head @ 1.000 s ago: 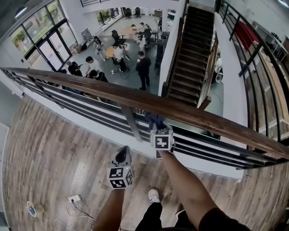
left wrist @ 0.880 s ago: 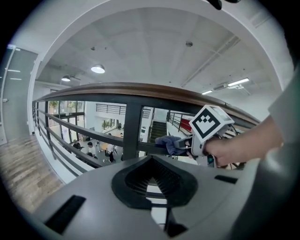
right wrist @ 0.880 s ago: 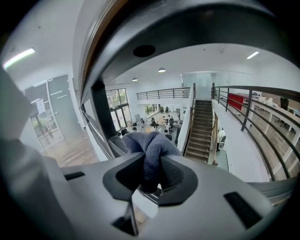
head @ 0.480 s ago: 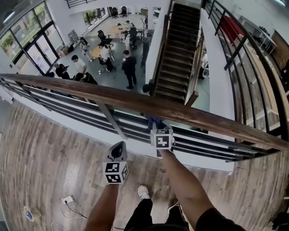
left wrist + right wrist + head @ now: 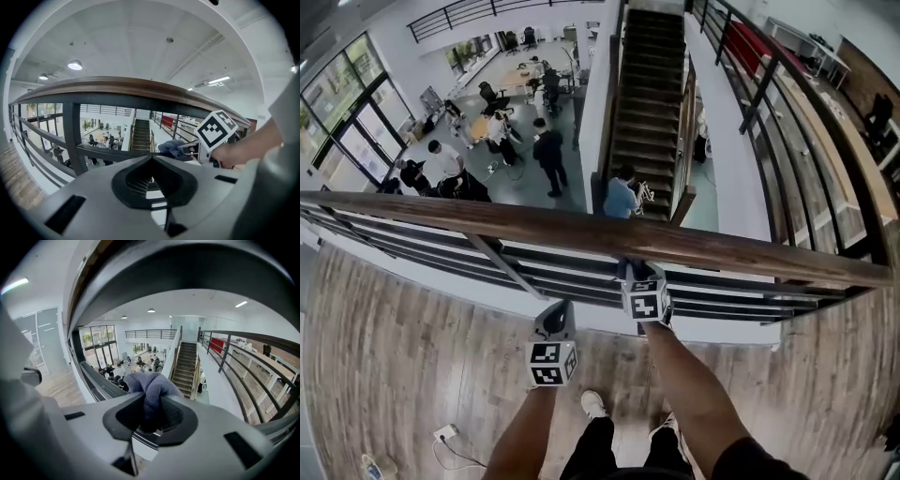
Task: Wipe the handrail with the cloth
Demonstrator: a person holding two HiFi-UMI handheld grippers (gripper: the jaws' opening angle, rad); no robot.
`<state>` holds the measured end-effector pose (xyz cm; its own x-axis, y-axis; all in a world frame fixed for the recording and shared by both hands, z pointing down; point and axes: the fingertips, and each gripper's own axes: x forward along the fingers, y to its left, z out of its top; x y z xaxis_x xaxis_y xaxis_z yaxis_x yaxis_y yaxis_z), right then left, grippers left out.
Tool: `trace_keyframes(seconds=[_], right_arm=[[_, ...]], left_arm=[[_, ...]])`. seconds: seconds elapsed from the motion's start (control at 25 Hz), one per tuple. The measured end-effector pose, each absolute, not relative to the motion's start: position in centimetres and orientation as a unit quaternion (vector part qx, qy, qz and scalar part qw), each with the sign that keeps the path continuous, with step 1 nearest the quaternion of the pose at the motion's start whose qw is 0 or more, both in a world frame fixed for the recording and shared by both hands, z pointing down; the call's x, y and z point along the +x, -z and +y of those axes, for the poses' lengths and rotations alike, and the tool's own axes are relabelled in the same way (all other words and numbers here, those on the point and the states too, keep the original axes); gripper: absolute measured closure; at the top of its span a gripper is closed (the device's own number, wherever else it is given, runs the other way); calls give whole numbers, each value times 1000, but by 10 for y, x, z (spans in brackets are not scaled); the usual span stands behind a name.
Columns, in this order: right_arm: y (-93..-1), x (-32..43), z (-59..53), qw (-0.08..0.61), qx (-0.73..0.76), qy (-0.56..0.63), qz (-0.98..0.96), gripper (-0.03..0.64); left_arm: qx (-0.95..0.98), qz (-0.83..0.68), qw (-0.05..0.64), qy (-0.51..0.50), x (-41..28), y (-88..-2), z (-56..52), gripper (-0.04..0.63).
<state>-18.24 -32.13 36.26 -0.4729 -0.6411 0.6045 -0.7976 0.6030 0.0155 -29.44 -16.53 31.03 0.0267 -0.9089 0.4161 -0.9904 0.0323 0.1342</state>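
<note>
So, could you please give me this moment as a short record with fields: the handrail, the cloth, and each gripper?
handrail: wooden, runs across in front of the person
cloth: blue-grey, bunched, at the handrail's near edge; contact cannot be told
right gripper: shut on cloth, raised to the handrail
left gripper: shut, holds nothing, lower than the handrail and apart from it

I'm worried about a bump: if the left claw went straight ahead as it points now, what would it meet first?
Probably the dark horizontal rail under the wooden handrail. It might instead slip through the gap above that rail, since depth is unclear.
</note>
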Motion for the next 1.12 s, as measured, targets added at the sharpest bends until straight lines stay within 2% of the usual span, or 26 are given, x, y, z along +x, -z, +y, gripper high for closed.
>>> trace_keyframes(seconds=[0.4,1.12], right_arm=[[-366,-69,-336,278,453,-122,-838,539],[-367,97,-360,267,489,-136,-819,538]], left_arm=[[723,-650,212,-99,-190,-316,-197,594],[760,-602,217,-113,-49,-327,-245,594]])
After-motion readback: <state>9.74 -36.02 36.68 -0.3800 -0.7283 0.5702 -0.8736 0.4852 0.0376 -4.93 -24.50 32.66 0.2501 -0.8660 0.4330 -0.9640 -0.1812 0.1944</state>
